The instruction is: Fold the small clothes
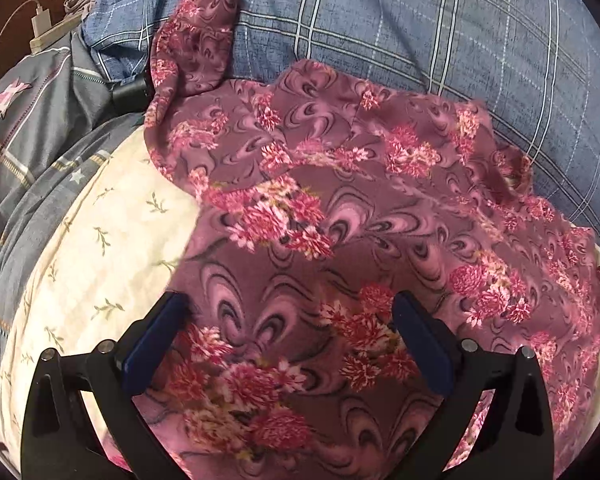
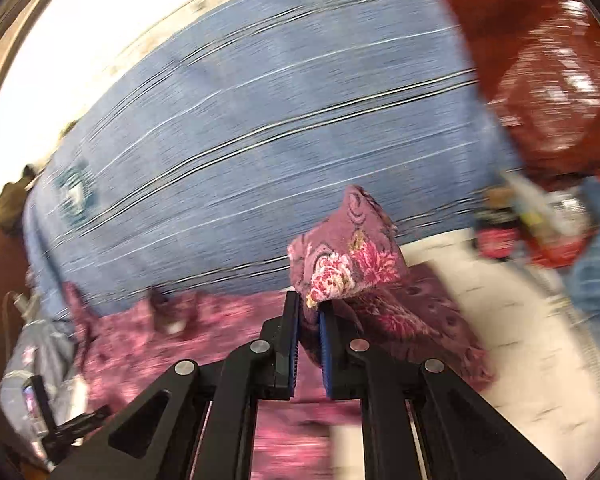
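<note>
A purple garment with pink flowers (image 1: 340,208) lies spread on a cream leaf-print sheet (image 1: 112,248), its sleeve reaching up to the far left. My left gripper (image 1: 292,312) is open just above the garment's near part, holding nothing. In the right wrist view my right gripper (image 2: 310,308) is shut on a bunched corner of the same garment (image 2: 340,256), lifted above the rest of the cloth, which trails away to the left. This view is blurred by motion.
A blue plaid pillow or quilt (image 1: 420,20) lies behind the garment. A grey star-print cover (image 1: 28,128) sits at the left, with a white charger and cable (image 1: 40,26) beyond. A red bag (image 2: 540,72) and small items (image 2: 540,220) stand at the right.
</note>
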{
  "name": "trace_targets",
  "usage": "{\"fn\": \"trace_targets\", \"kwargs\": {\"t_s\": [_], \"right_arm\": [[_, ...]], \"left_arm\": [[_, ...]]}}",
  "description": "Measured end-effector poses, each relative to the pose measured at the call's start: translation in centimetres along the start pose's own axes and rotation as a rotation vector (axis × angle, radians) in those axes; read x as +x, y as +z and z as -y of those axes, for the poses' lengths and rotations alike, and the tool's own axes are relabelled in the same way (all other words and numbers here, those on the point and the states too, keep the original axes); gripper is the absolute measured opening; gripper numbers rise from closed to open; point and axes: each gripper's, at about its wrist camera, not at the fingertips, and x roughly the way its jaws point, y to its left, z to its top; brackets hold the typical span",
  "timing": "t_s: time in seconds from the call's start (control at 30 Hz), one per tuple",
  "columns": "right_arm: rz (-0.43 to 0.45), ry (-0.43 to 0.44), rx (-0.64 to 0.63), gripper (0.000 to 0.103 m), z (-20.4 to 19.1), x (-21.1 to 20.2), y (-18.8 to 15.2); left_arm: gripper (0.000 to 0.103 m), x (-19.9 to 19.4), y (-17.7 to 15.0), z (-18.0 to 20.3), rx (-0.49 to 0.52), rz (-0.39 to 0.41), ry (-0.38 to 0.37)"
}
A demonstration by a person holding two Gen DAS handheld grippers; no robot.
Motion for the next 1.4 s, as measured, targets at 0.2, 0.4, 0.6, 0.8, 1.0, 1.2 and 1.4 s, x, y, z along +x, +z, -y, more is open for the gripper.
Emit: {"fn": "trace_targets", "kwargs": {"t_s": [0.2, 0.4, 0.6, 0.8, 1.0, 1.2, 1.4], "right_arm": [[-0.098, 0.173, -0.074, 0.009, -10.0, 3.8, -2.6], [-0.196, 0.331, -0.162, 0.009, -20.2, 6.5, -6.2], [-0.277, 0.428, -0.227, 0.009, -27.5, 8.9, -10.2], [-0.468, 0.407, -0.194, 0.028, -29.5, 12.9, -14.8], [-0.449, 0.437, -0.120, 0.034, -23.4, 8.5, -15.1], [-0.280, 0.318, 0.171, 0.037, -9.2, 2.7, -12.6], [-0.242, 0.341, 0.521, 0.046, 0.8, 2.7, -12.0]], "left_arm": [[0.103, -0.3, 0.6, -2.2, -0.036, 0.001, -0.005], [0.103, -1.8, 1.3, -6.0, -0.142, 0.059, 0.034], [0.103, -3.7, 2.1, -9.0, -0.223, 0.143, 0.096], [0.103, -4.5, 2.4, -11.1, -0.277, 0.196, 0.134], [0.103, -3.0, 1.9, -9.4, -0.228, 0.100, 0.037], [0.103, -2.1, 0.4, -4.6, -0.115, 0.021, -0.087], [0.103, 0.4, -0.7, -1.0, -0.016, -0.037, 0.004]]}}
